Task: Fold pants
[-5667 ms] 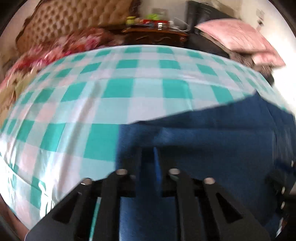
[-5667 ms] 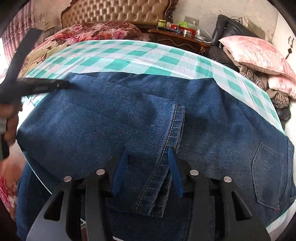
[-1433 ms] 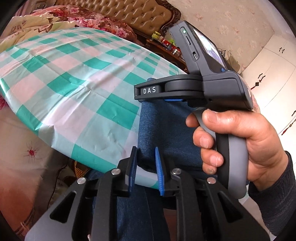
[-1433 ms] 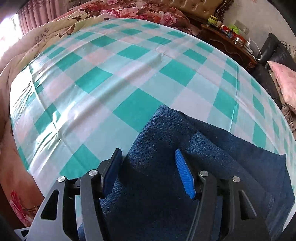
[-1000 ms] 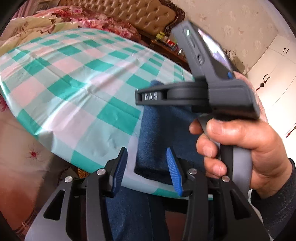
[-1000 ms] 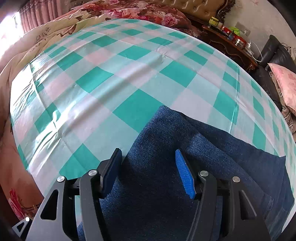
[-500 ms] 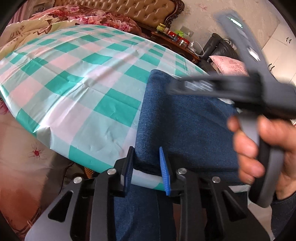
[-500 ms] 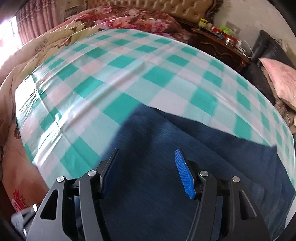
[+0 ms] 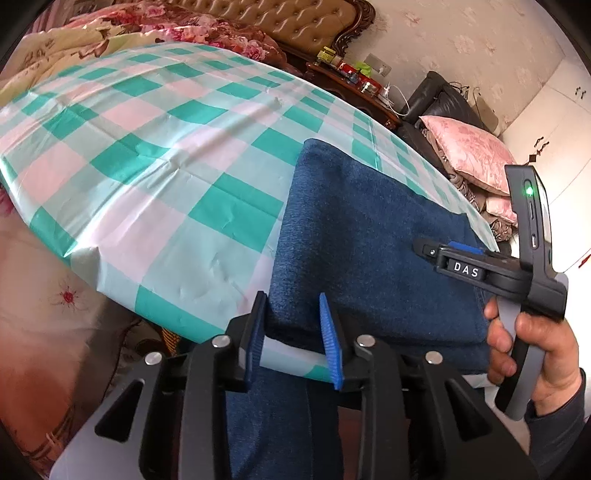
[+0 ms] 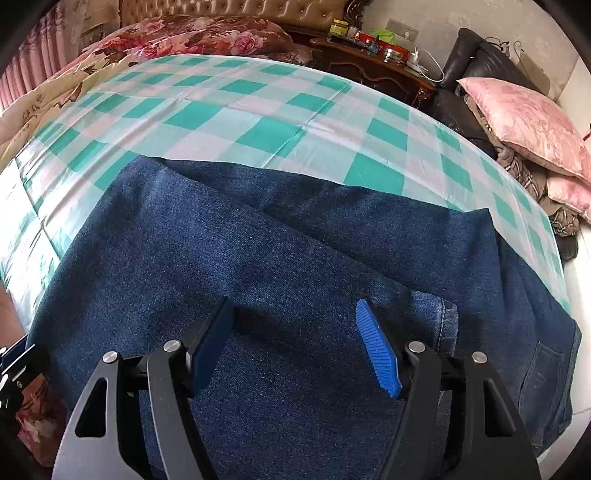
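Folded dark blue jeans (image 9: 351, 240) lie on the right part of a table under a teal-and-white check cloth (image 9: 166, 184). My left gripper (image 9: 293, 332) sits at the table's near edge. Its jaws are opening, and the jeans' near left corner lies between the blue pads (image 9: 327, 332) without being pinched. In the right wrist view my right gripper (image 10: 295, 343) hovers over the middle of the jeans (image 10: 258, 258), jaws opening and wide, holding nothing. A stitched hem (image 10: 443, 321) and a back pocket (image 10: 543, 387) lie to its right. A hand holds the right gripper (image 9: 428, 249) at the jeans' right side.
More blue denim (image 9: 266, 424) shows below the table's near edge. A bed with a floral quilt (image 10: 207, 33) and a tufted headboard stands behind. A dark nightstand (image 10: 373, 62) with jars and a black seat with pink pillows (image 10: 528, 114) are at the back right.
My right gripper swept right across the jeans, from the left fold toward the hem side, and its jaws widened. The left gripper stayed at the near corner; its jaws narrowed, then widened slightly.
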A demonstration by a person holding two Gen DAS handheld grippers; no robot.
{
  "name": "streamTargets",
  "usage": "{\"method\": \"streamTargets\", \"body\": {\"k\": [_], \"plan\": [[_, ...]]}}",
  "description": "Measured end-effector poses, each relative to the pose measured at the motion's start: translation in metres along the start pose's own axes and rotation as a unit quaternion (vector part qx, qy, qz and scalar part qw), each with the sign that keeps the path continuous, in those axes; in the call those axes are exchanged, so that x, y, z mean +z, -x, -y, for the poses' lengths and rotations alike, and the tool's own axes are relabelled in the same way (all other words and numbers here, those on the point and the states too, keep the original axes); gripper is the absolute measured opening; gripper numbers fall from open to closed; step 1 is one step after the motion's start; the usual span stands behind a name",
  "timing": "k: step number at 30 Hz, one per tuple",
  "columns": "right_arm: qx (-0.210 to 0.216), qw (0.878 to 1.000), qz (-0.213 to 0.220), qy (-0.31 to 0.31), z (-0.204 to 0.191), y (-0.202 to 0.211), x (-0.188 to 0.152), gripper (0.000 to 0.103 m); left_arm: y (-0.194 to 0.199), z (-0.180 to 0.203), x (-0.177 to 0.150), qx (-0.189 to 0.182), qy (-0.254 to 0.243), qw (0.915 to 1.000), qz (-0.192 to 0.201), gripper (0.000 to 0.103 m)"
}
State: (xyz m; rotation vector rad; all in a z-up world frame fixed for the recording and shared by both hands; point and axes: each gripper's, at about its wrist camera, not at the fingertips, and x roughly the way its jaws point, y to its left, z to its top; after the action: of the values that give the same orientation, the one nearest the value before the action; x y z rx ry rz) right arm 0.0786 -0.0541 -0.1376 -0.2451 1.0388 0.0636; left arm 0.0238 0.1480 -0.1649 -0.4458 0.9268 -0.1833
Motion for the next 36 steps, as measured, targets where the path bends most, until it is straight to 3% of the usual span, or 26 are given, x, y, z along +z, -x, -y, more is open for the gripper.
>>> {"method": "streamTargets", "body": {"k": [9,11,13,16,25,36], "plan": [[0.02,0.999,0.01,-0.032,0.012,0.018,0.002,0.066,0.004,0.0,0.001,-0.003,-0.016,0.9998,0.014,0.021],[0.024,0.999,0.012,-0.025,0.011,0.025,0.004,0.066,0.002,-0.002,0.0,-0.009,-0.009,0.9998,0.016,0.024],[0.029,0.999,0.011,-0.023,0.009,0.028,0.007,0.066,0.001,-0.004,0.0,-0.021,-0.001,0.9997,0.015,0.034],[0.043,0.999,0.014,-0.024,0.003,0.034,0.014,0.066,-0.001,-0.003,0.0,-0.022,-0.006,0.9997,0.011,0.034],[0.098,0.995,-0.001,0.006,-0.063,0.036,0.05,0.066,0.004,-0.001,0.001,-0.014,-0.011,0.9996,0.02,0.02],[0.101,0.993,-0.058,0.024,-0.125,-0.002,0.077,0.066,0.02,0.03,-0.001,0.036,-0.07,0.9952,0.059,0.016]]}}
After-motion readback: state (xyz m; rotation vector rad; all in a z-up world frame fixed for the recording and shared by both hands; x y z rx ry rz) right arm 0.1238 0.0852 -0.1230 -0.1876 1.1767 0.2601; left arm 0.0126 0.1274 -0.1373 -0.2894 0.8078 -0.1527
